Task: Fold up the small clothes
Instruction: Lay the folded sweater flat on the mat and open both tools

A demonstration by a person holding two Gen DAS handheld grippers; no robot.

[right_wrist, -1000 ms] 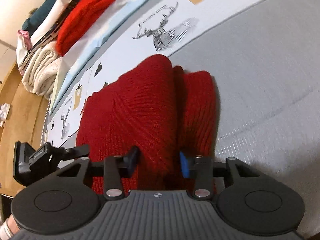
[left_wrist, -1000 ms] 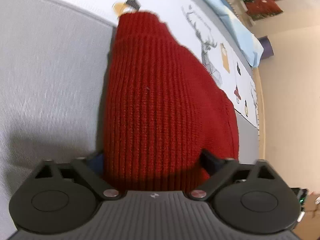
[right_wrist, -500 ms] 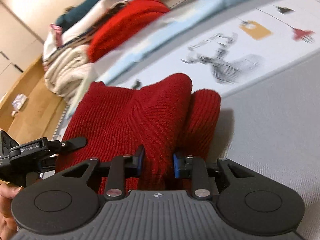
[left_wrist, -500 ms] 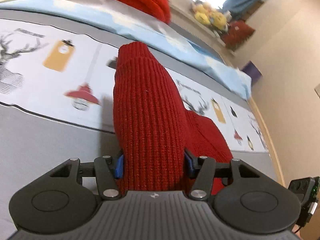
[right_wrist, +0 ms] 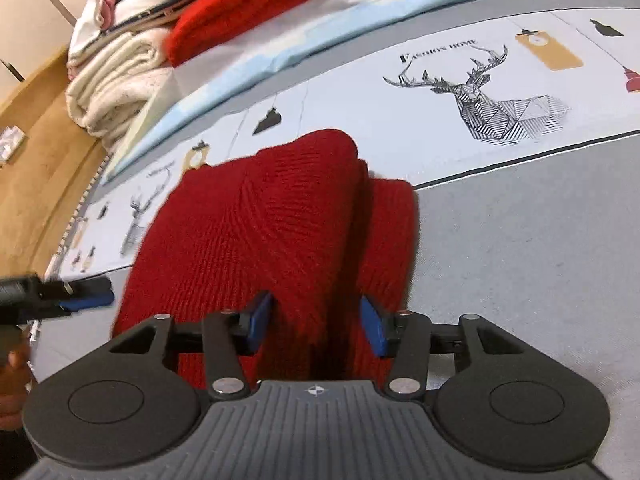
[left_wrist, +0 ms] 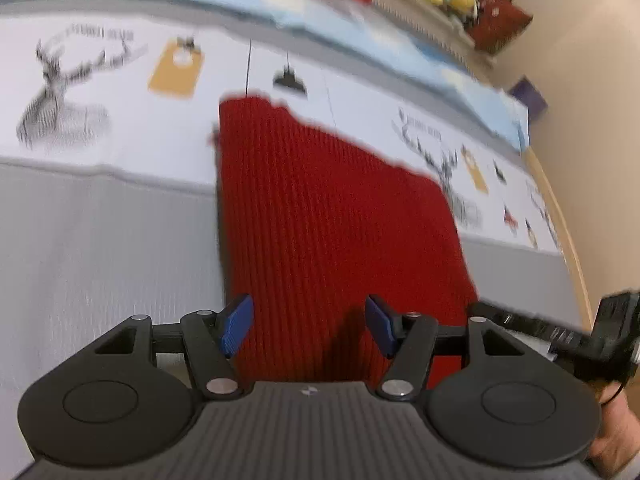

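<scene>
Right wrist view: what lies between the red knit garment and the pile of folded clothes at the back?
In the right wrist view, between the red knit garment and the pile of folded clothes lies only printed bedsheet and a pale blue cover.

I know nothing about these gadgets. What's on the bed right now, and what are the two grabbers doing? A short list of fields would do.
surface: bed cover, grey with a white band printed with deer
garment: red knit sweater, folded, lying on the cover
left gripper: jaws have just been opening, pads apart, sweater between them
right gripper: jaws have just been opening, pads off the knit, sweater between them
background: pile of folded clothes at the far edge
</scene>
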